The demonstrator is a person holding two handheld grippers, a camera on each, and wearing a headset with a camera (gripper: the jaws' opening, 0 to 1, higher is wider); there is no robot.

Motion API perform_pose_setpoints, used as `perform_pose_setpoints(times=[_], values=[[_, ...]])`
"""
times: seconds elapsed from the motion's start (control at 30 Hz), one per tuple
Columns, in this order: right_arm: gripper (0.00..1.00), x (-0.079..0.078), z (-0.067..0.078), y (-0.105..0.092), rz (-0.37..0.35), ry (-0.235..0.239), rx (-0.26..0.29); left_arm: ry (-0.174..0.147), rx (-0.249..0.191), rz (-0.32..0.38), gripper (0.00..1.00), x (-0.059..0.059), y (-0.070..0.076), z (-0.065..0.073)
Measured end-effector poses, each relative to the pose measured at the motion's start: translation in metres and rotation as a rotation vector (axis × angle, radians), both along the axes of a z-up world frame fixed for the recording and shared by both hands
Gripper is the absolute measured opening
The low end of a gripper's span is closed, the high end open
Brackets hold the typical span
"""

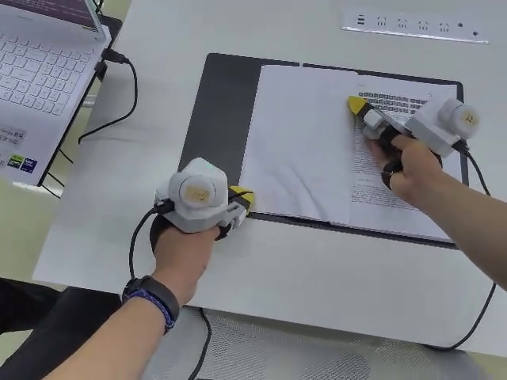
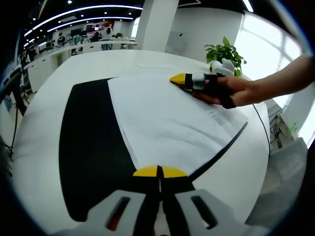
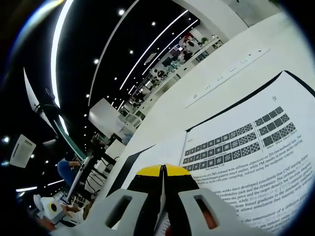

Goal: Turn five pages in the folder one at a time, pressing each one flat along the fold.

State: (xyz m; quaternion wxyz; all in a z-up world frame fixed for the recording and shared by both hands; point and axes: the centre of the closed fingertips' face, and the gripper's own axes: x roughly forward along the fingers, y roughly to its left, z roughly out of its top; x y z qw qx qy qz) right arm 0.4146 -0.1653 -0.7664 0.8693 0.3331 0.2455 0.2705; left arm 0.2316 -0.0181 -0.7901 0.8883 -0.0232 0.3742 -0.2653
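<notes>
The black folder lies open on the white table. A blank turned page rests left of the fold, and a printed page lies to its right. My right gripper is shut, its yellow tips down on the fold near the far edge; its own view shows the tips against the printed page. My left gripper is shut at the blank page's near left corner, by the folder's front edge. In its own view the tips meet over the black cover, and nothing shows between them.
An open laptop sits at the far left with a cable trailing toward the folder. A white socket strip lies along the table's far side. The table's near edge runs close below the folder. Gripper cables hang off the front.
</notes>
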Motion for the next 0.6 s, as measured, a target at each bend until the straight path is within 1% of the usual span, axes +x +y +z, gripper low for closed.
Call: perform_pose_setpoints(times=[0.17, 0.27, 0.4, 0.53, 0.6], values=[[0.0, -0.022, 0.003, 0.002, 0.006, 0.002, 0.008, -0.005, 0.002, 0.0, 0.0, 0.0, 0.0, 0.0], [0.0, -0.037, 0.005, 0.003, 0.013, -0.006, 0.011, -0.013, 0.015, -0.012, 0.0, -0.001, 0.0, 0.0], [0.0, -0.048, 0.006, 0.005, 0.028, -0.012, 0.002, -0.012, 0.013, -0.012, 0.0, -0.001, -0.001, 0.001], [0.0, -0.057, 0.005, 0.004, 0.021, -0.009, 0.01, -0.018, 0.018, -0.013, 0.0, -0.001, -0.001, 0.0], [0.0, -0.063, 0.006, 0.003, 0.012, -0.005, 0.023, -0.019, 0.016, -0.012, 0.0, -0.001, -0.001, 0.0]])
